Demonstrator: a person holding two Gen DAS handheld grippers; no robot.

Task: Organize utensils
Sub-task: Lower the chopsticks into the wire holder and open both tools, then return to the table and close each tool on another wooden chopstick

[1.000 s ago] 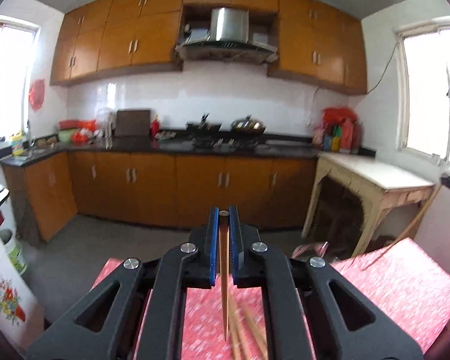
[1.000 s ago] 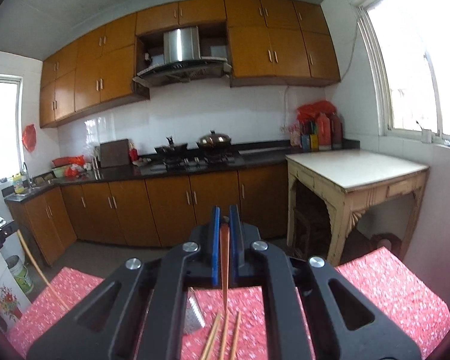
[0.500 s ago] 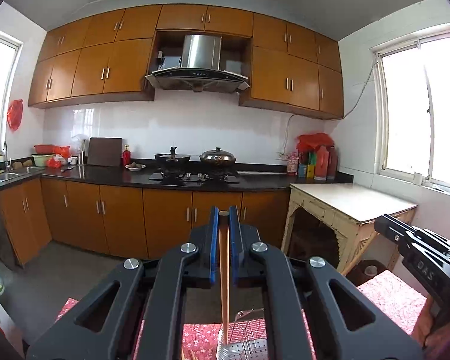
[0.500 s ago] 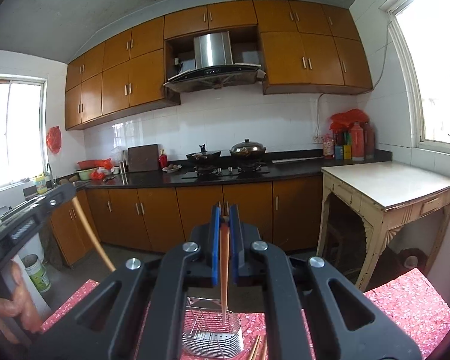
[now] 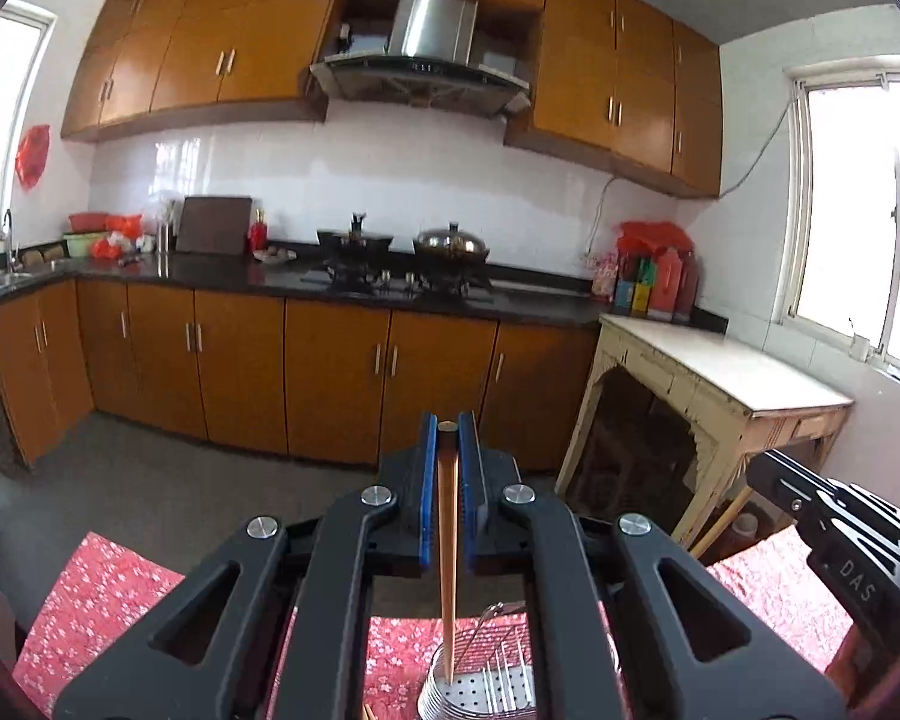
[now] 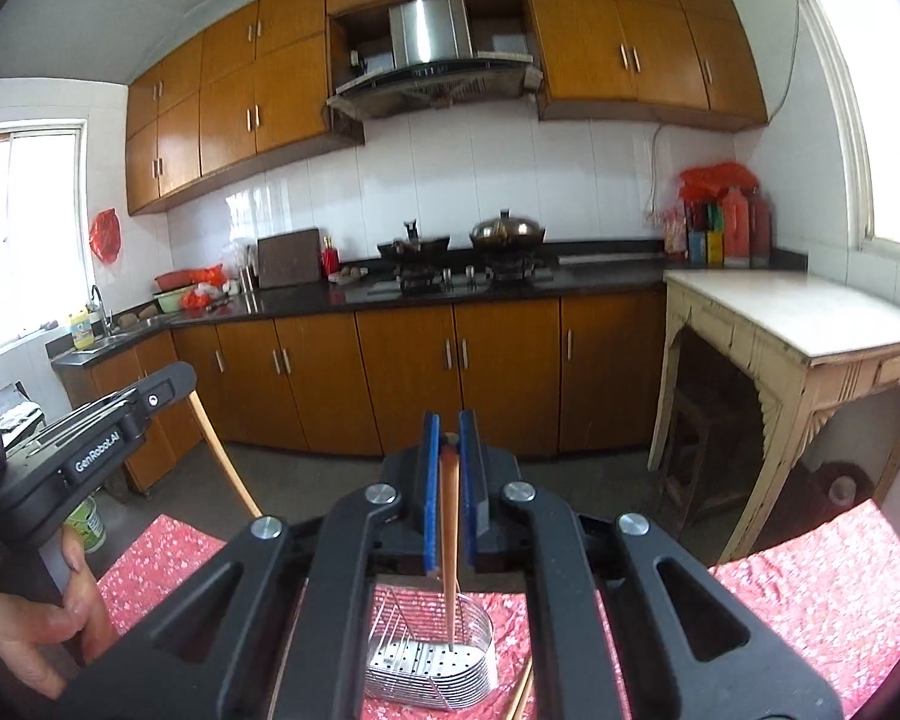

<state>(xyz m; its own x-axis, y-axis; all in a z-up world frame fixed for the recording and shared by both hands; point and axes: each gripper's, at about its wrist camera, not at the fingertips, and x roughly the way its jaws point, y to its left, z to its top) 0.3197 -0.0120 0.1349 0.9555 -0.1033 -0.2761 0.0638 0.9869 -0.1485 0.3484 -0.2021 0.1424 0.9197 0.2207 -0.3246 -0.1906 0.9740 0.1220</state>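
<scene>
In the left wrist view my left gripper [image 5: 448, 438] is shut on a wooden chopstick [image 5: 447, 570] that hangs down, its tip at the rim of a steel wire utensil basket [image 5: 486, 684]. My right gripper [image 6: 448, 432] is shut on a second chopstick [image 6: 449, 552], whose tip reaches inside the same basket [image 6: 432, 660]. The basket stands on a table with a red floral cloth [image 6: 810, 600]. Each view shows the other gripper at its side: the right one [image 5: 840, 552] and the left one [image 6: 90, 450], which a hand [image 6: 30, 630] holds.
Loose chopsticks [image 6: 522, 696] lie on the cloth just right of the basket. Beyond the table's far edge is grey floor, then orange cabinets [image 5: 330, 378] under a black counter. A worn cream side table [image 5: 720, 378] stands at the right and a green tin [image 6: 87, 525] on the floor at the left.
Both grippers have moved forward and a little down with their chopsticks. The wire basket has come in under both chopstick tips, and the loose chopsticks have slid out below.
</scene>
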